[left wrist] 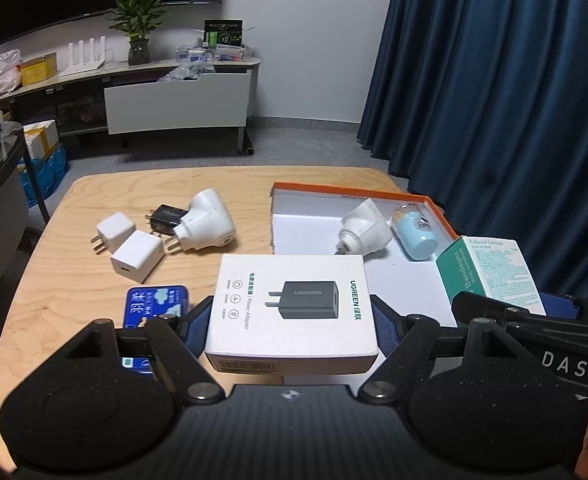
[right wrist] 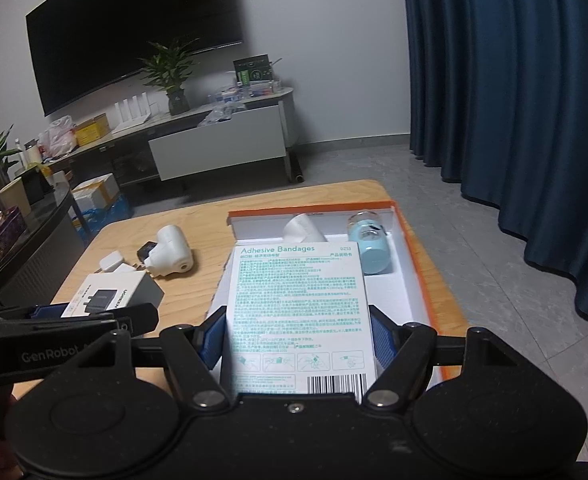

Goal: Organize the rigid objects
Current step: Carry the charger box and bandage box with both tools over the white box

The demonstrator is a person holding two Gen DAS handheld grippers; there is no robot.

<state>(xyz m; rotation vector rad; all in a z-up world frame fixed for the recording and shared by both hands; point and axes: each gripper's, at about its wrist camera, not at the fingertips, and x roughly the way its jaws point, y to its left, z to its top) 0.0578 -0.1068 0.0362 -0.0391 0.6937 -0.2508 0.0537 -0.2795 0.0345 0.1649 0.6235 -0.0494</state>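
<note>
Both boxes clamped, orange-rimmed white cardboard tray [right wrist: 410, 240] ahead of the right fingers.
Right gripper [right wrist: 298, 338] pinches the teal-printed bandage box [right wrist: 298, 304], long axis forward; left gripper [left wrist: 290, 322] clamps the white adapter box [left wrist: 290, 304], tray ahead-right.

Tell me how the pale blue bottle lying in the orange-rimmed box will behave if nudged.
The pale blue bottle lies on its side, so it will probably roll. Its clear end looks like glass or hard plastic, possibly fragile. The box's raised rim should stop it.

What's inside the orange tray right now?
In the orange tray: a white plug adapter and a light-blue bottle, both lying down. The bandage box hides the near part.
</note>
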